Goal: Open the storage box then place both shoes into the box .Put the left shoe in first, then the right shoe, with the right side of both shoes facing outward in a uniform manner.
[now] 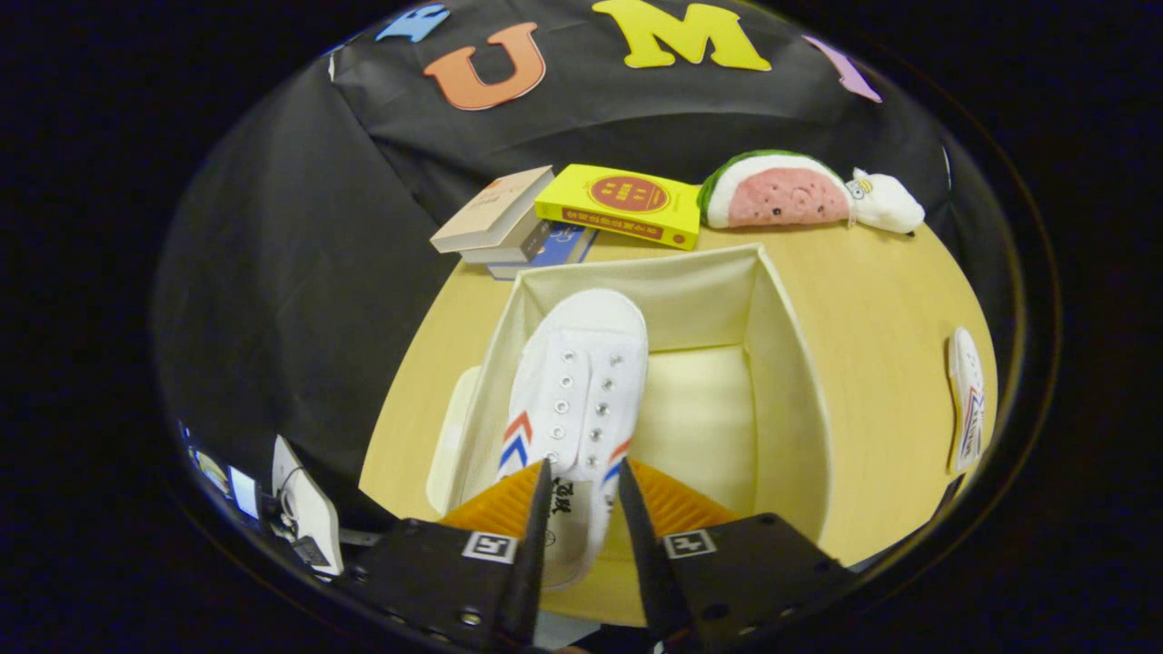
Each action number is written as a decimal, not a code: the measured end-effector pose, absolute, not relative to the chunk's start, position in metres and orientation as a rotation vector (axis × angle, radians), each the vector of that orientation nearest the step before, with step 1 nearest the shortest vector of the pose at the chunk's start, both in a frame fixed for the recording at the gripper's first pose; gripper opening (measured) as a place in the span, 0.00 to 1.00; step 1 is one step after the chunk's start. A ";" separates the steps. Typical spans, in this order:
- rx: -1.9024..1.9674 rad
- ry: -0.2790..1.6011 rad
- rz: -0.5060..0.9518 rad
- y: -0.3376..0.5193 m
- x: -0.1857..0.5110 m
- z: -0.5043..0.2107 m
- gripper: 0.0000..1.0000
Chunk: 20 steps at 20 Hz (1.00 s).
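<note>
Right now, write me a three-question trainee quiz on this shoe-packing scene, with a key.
1. True or false: the storage box is open.
2. What does the hand-held gripper hold? A) a yellow book B) a white shoe C) a plush toy
3. Fill in: the second shoe lies on the ___, outside the box.

Key:
1. True; its top is open.
2. B; both fingers press on the white shoe, which hangs over the box's inside, toe pointing away.
3. Table; beyond the box's side wall.
</note>
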<state>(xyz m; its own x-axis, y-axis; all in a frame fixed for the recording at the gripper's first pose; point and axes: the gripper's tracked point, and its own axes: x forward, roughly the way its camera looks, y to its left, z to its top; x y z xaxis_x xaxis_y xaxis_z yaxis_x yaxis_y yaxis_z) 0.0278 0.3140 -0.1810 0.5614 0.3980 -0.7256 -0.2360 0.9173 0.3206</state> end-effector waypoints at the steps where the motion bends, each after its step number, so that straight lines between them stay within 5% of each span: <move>1: 0.194 0.892 0.376 0.313 0.031 -0.180 0.60; 2: 0.192 0.879 0.379 0.311 0.030 -0.175 0.75; 5: 0.176 0.836 0.383 0.297 0.031 -0.161 0.87; 20: 0.108 0.580 0.255 0.084 0.023 -0.091 0.95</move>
<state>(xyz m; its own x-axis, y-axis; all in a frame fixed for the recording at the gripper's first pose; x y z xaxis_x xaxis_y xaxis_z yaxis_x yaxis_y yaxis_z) 0.0226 0.0836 -0.0911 0.8062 0.2678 -0.5276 -0.2071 0.9630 0.1724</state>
